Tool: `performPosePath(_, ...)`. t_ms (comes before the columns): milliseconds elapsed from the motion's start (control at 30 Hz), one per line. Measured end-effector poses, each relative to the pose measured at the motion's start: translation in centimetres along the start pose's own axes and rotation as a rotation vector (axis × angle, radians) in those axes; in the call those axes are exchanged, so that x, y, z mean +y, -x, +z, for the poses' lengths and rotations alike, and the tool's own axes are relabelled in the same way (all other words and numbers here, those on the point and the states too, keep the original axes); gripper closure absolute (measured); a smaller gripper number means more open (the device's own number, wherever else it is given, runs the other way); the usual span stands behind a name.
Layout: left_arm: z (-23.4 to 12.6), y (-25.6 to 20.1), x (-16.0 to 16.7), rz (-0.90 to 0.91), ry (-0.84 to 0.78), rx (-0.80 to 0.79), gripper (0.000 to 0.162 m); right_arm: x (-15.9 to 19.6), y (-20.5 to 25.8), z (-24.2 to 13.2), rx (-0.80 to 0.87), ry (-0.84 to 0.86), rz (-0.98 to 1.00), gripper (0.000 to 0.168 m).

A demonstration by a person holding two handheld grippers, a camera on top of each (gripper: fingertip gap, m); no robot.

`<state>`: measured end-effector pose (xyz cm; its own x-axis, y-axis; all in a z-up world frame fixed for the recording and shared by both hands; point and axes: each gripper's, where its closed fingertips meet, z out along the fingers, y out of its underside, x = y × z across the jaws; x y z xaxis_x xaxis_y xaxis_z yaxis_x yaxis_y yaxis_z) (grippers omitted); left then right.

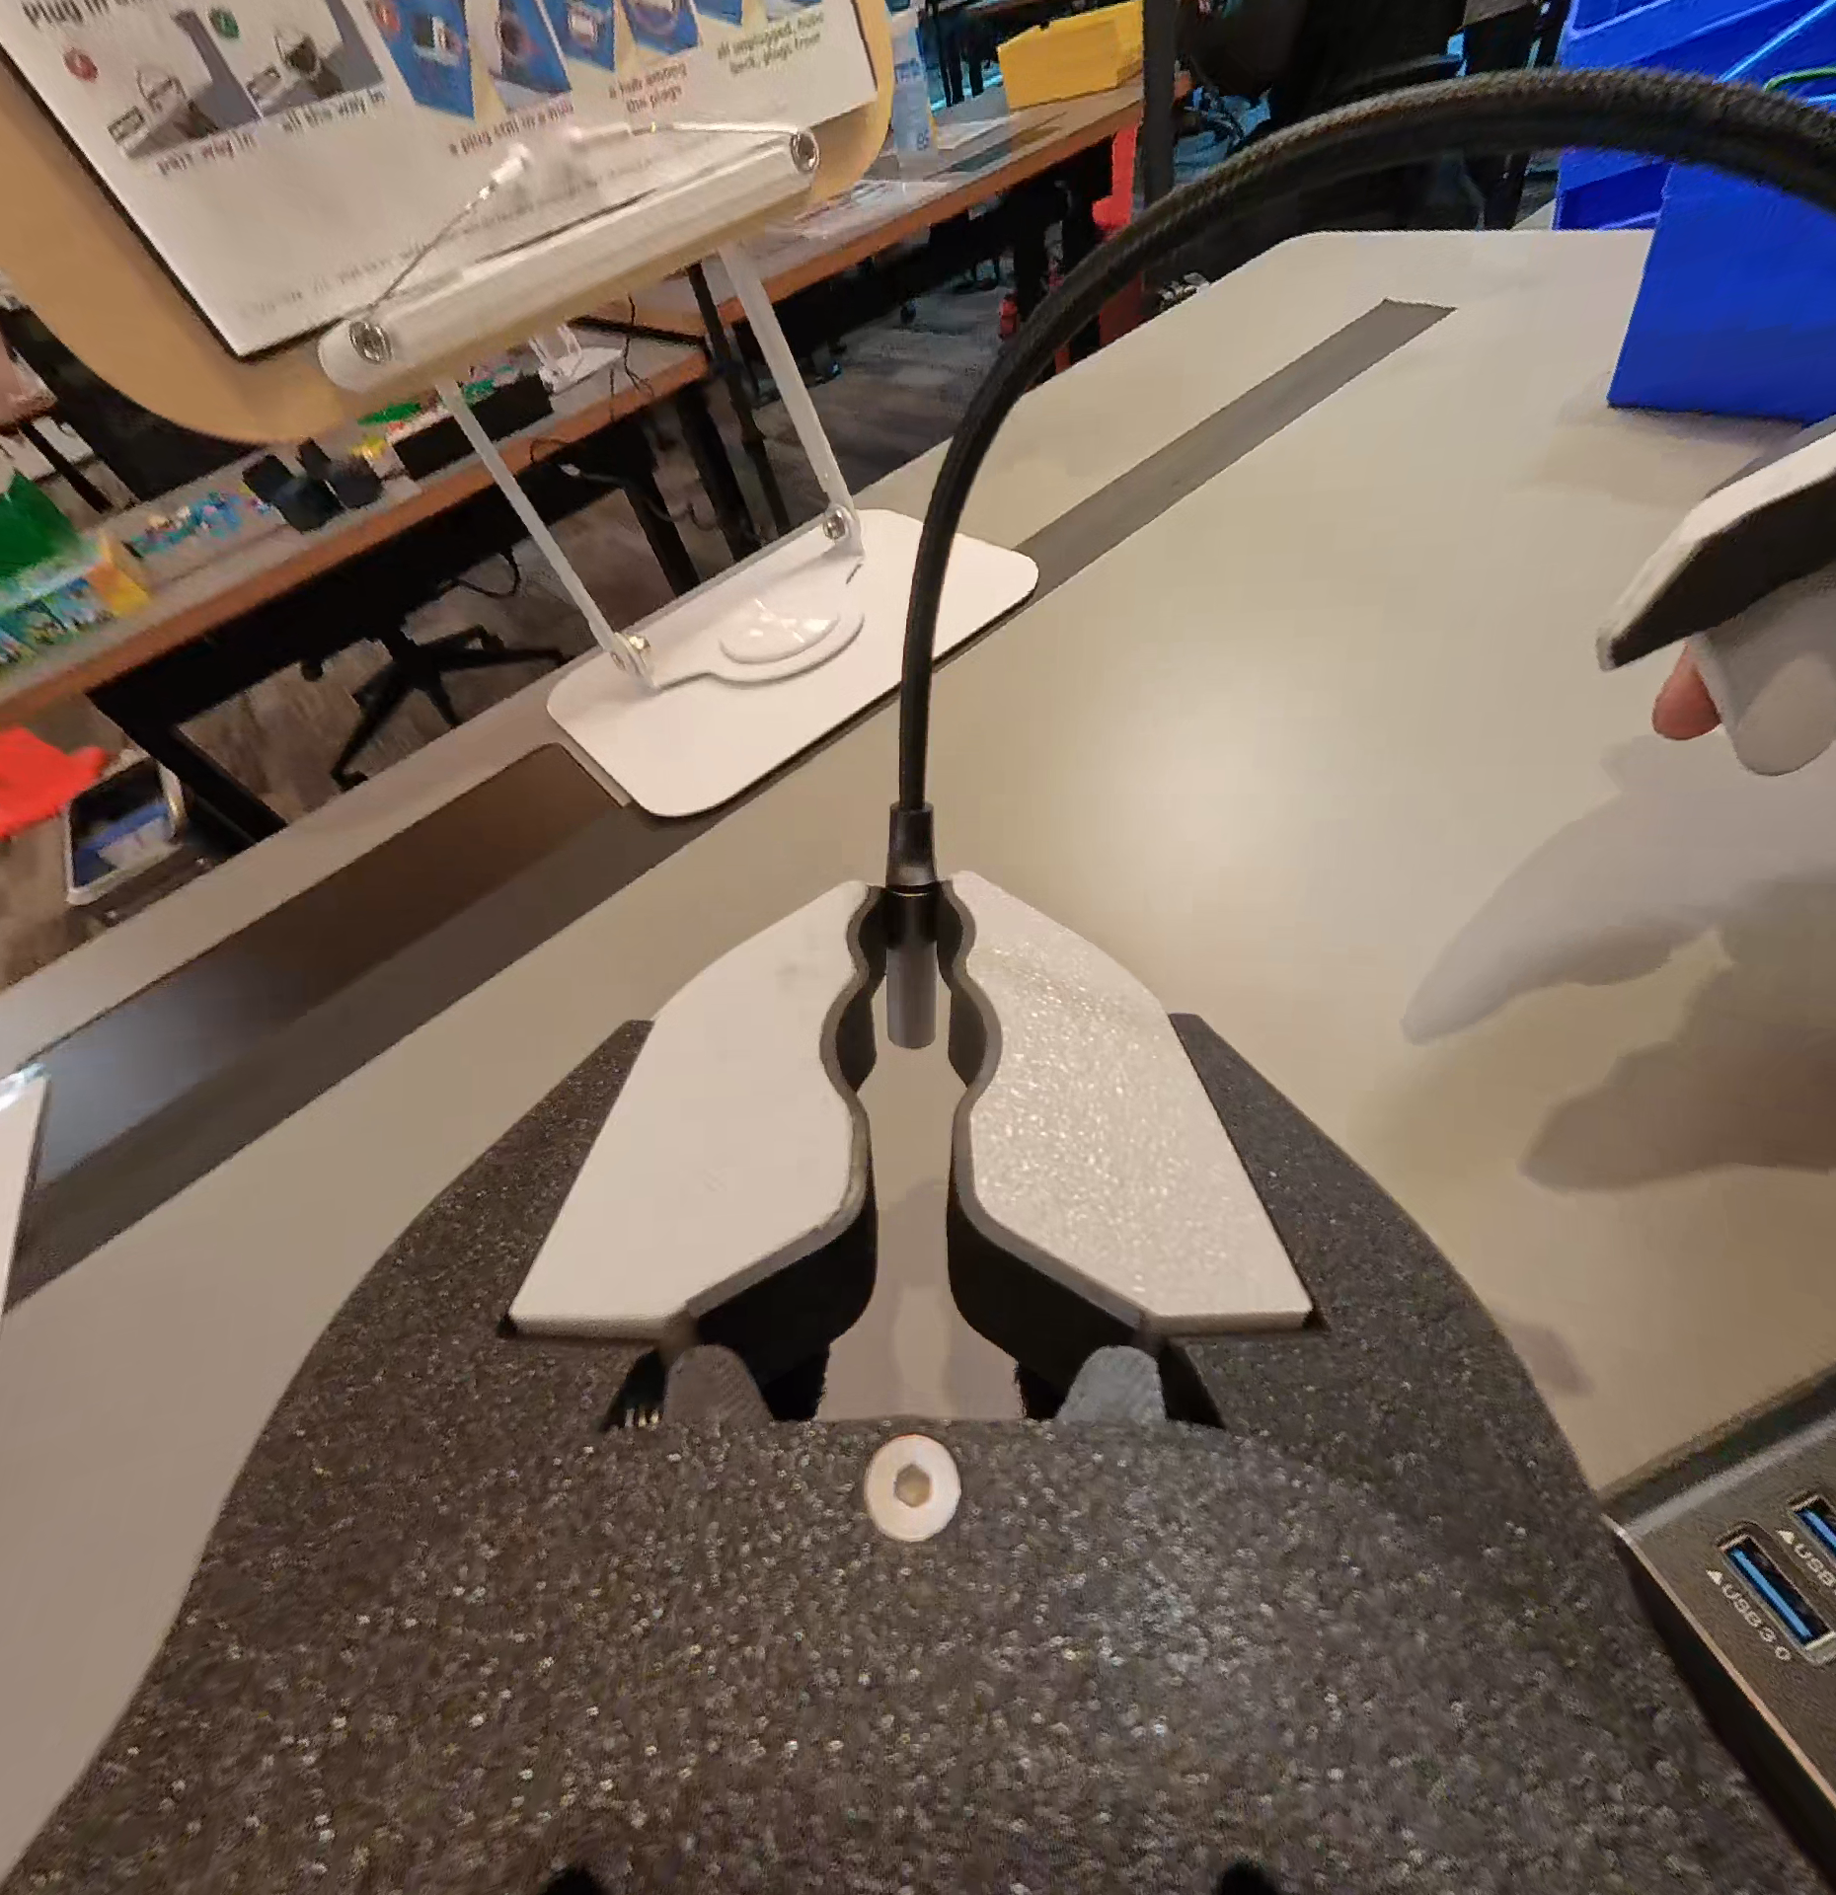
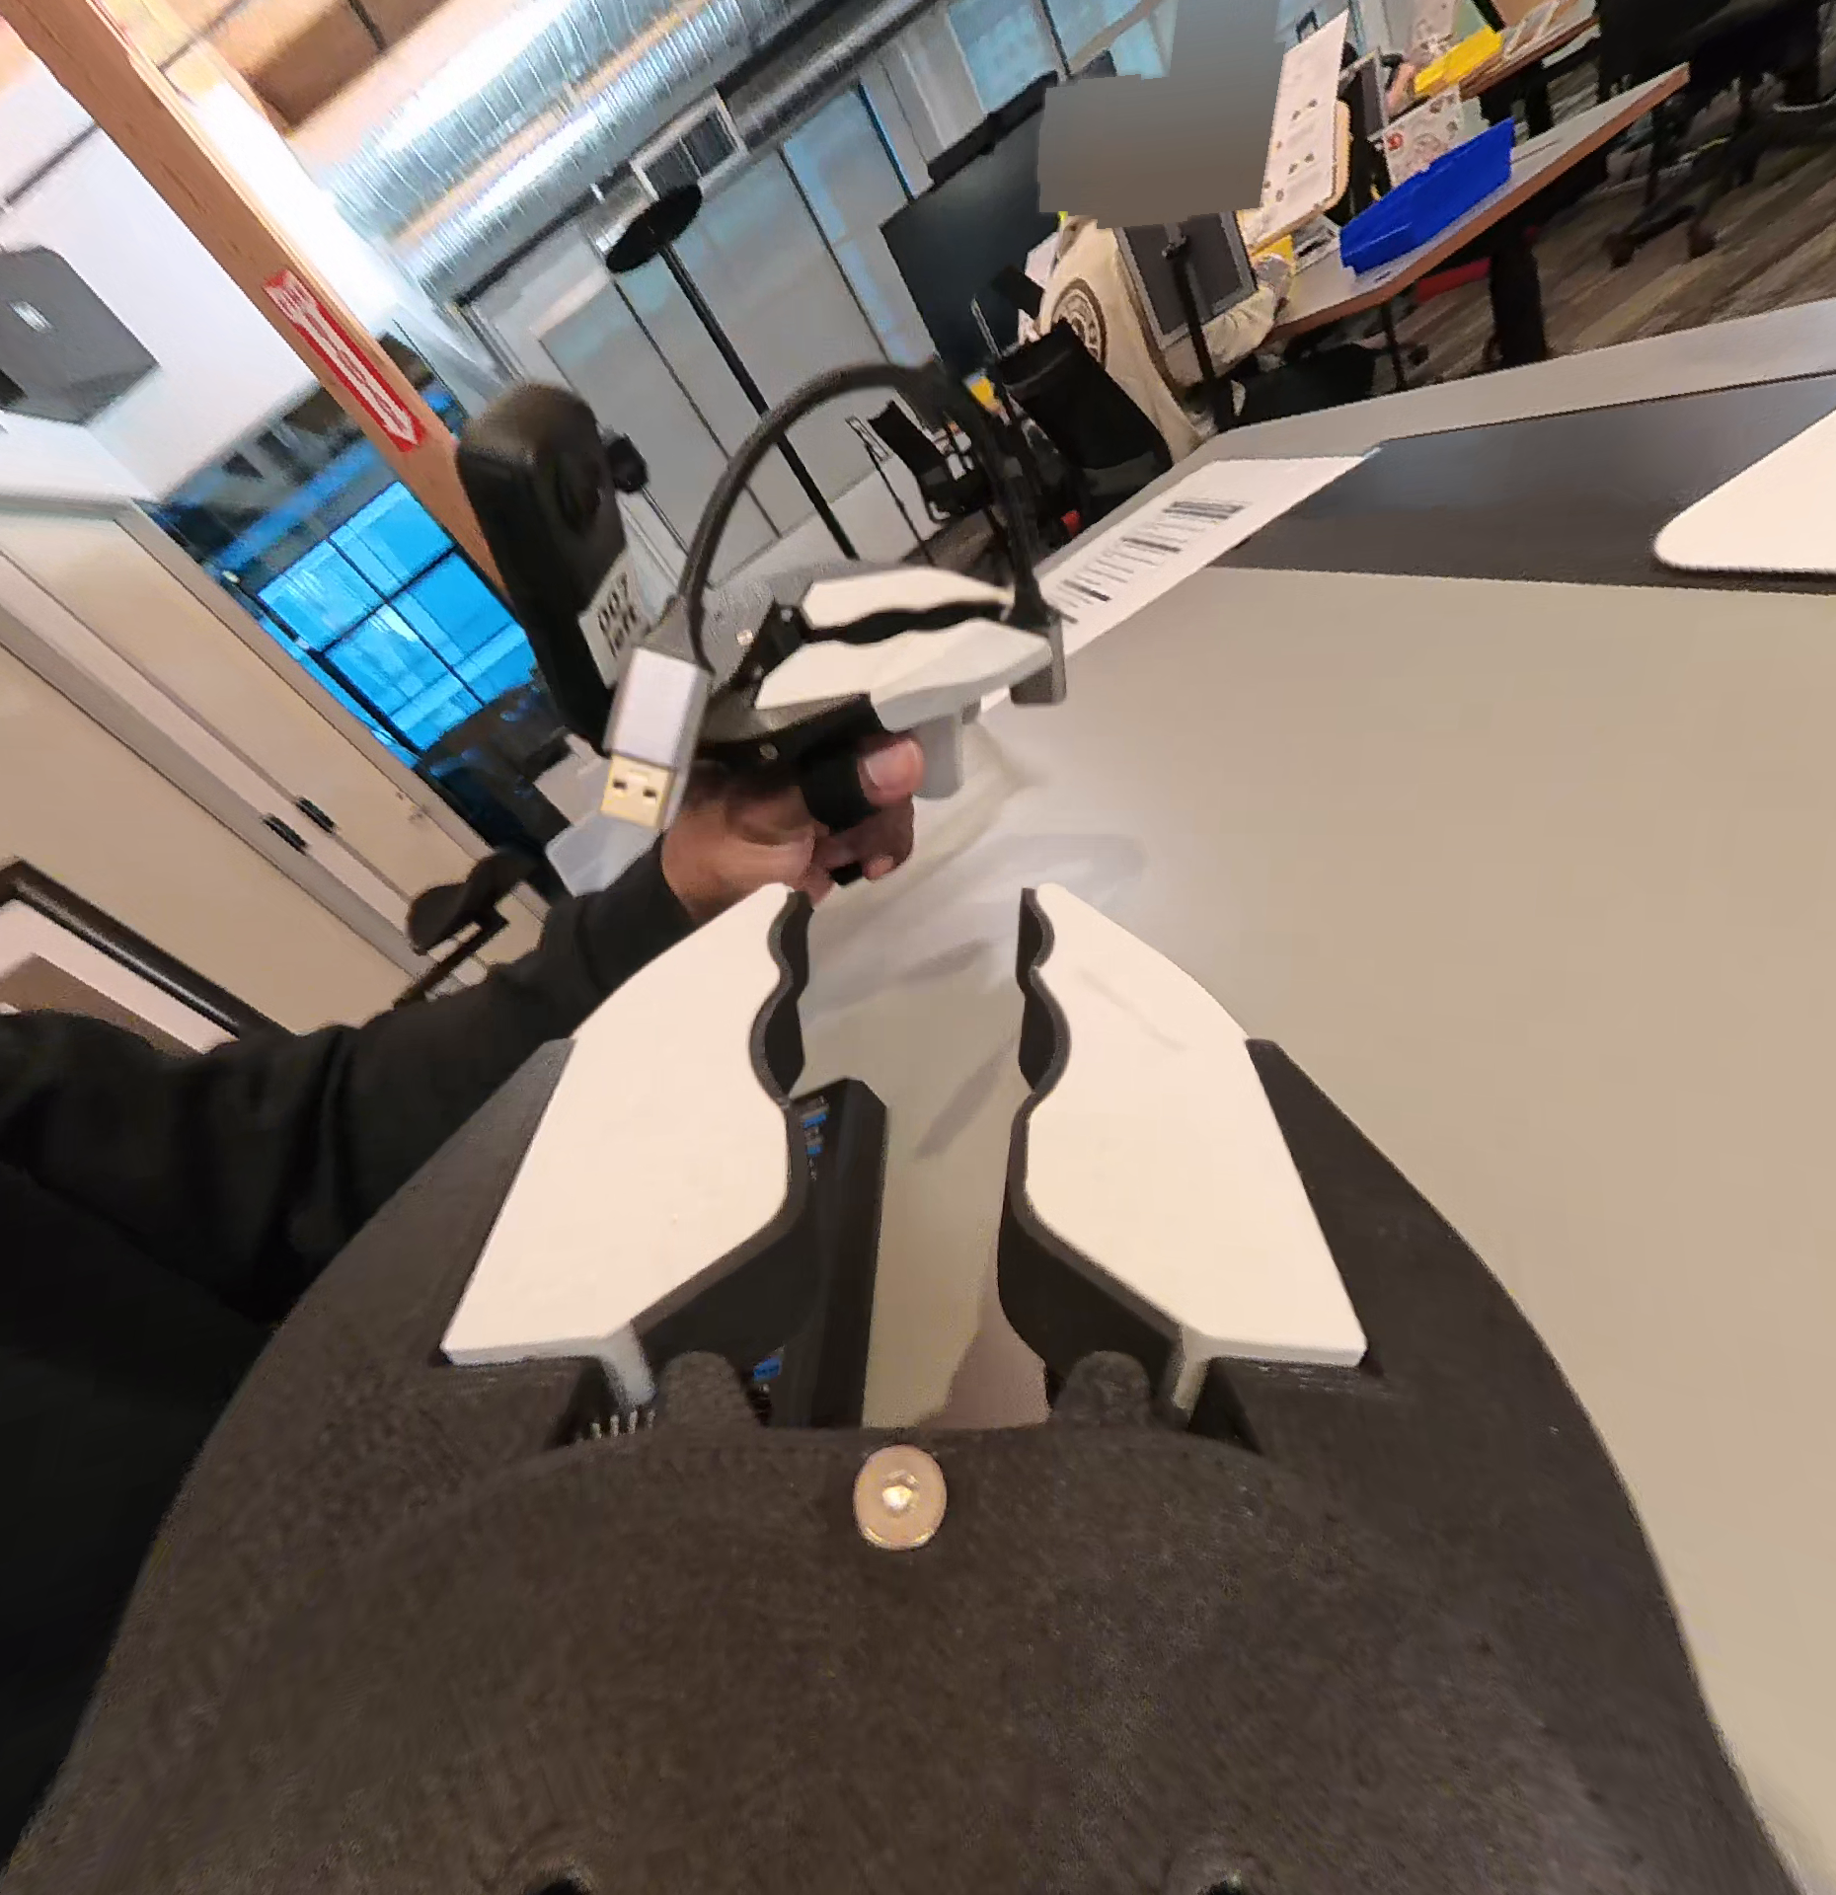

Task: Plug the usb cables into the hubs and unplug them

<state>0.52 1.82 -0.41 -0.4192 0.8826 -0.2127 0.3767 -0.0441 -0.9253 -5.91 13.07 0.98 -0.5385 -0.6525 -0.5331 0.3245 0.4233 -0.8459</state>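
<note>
Gripping: left gripper (image 1: 911,902) pinches a black braided USB cable (image 1: 1006,349) just behind its connector; silver plug (image 2: 647,743) dangling free
Right gripper (image 2: 906,908): fingers apart, empty
Hub: dark USB hub with blue ports (image 1: 1781,1610) on grey table (image 1: 1304,820)

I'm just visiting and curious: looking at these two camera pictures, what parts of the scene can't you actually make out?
- Dark grey USB hub: left wrist view, cut off by the right edge; in the right wrist view only a strip shows behind the open right gripper.
- Black braided cable: runs off the right edge, so its far end is unseen there.
- Silver plug: its tip is hidden between the shut left gripper fingers.
</note>
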Motion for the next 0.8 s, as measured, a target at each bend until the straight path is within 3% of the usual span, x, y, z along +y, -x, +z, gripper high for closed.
performPosePath(167, 0.2, 0.3, 1.0, -0.021, 0.048, -0.024, 0.153, -1.4, 0.4, 0.9, -0.091, -0.067, 0.120, 0.132)
performPosePath(433, 0.5, 0.2, 1.0, 0.151, 0.102, -0.141, 0.153, -0.5, 1.5, 1.4, -0.155, -0.008, 0.192, 0.124)
performPosePath(633, 0.5, -0.3, 0.6, 0.211, 0.102, -0.172, 0.153, 0.5, 1.2, 1.7, -0.124, 0.055, 0.200, 0.151)
performPosePath(733, 0.5, -0.3, 0.6, 0.195, 0.075, -0.157, 0.153, 0.3, 1.2, 1.5, -0.106, 0.052, 0.187, 0.151)
performPosePath(767, 0.5, -0.2, 0.5, 0.173, 0.053, -0.143, 0.146, 0.1, 1.0, 1.4, -0.097, 0.038, 0.183, 0.152)
performPosePath(800, 0.4, 0.1, 0.4, 0.140, 0.035, -0.136, 0.129, -0.2, 0.9, 1.2, -0.088, 0.025, 0.174, 0.152)
